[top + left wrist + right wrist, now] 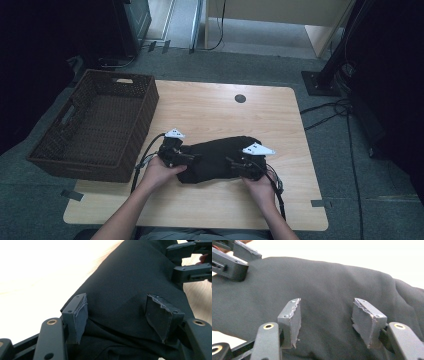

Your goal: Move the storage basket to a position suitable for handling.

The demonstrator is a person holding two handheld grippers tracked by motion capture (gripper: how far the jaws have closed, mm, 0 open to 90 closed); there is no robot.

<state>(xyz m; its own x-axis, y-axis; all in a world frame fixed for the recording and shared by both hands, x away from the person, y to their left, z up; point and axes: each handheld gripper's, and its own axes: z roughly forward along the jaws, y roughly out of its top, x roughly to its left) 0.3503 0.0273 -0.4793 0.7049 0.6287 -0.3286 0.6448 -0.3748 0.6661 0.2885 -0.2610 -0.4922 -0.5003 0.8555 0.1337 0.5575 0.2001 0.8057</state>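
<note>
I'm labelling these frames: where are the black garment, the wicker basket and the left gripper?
black garment [220,157], high view, middle of the cloth.
wicker basket [145,117], high view, right wall.
left gripper [117,315], left gripper view, between its fingertips.

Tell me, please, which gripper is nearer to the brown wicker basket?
Left. The left gripper works at the black cloth's left end, just right of the basket; the right gripper sits at the cloth's far end, farther away.
</note>
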